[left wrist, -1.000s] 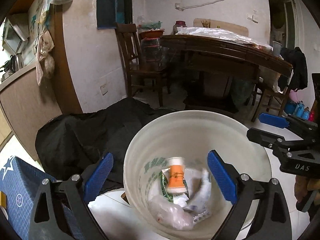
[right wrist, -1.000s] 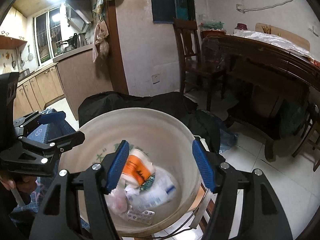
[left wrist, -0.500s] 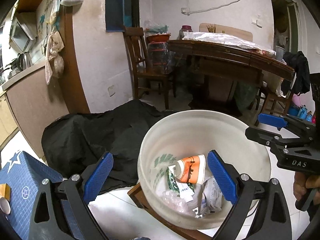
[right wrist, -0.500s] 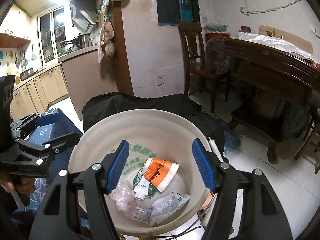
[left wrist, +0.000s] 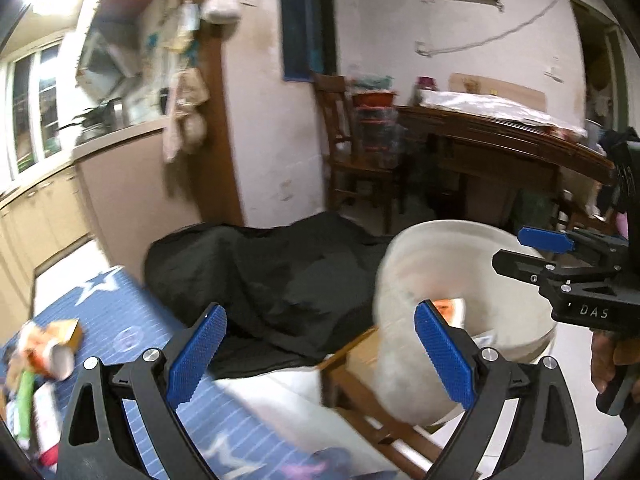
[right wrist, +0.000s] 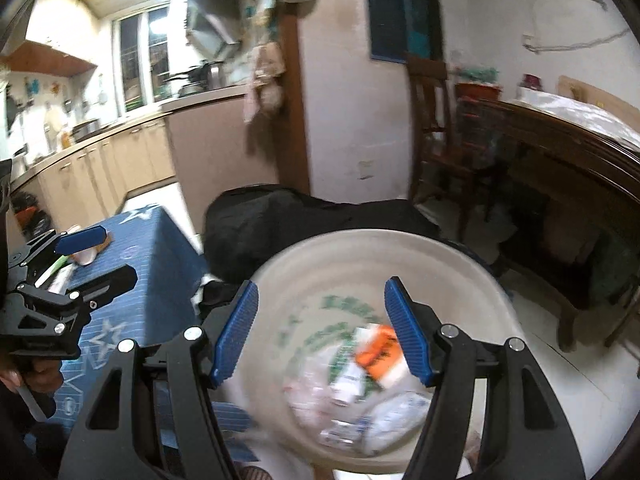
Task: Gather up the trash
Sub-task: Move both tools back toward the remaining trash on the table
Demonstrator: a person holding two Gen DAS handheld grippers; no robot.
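Jaws of the left gripper (left wrist: 316,356) stand released, nothing between the blue pads; behind them lie the blue star-patterned cloth (left wrist: 132,320) and a black sheet (left wrist: 280,276). Jaws of the right gripper (right wrist: 322,332) have just been opening and stand released, nothing clamped; through the gap shows the inside of the white bucket (right wrist: 400,252).

Trash lies heaped on the bucket's bottom: an orange-and-white carton (right wrist: 378,354), white wrappers and a blister strip, all blurred. The bucket rests on a wooden stool (left wrist: 360,384), just beside the cloth's right edge.

More trash remains at the cloth's left edge: an orange paper cup (left wrist: 50,354) on its side and a green tube (left wrist: 25,404), touching each other.

The black sheet is draped behind bucket and cloth. Farther back stand a wooden chair (left wrist: 352,152) and a dark wooden table (left wrist: 500,148) against the white wall.
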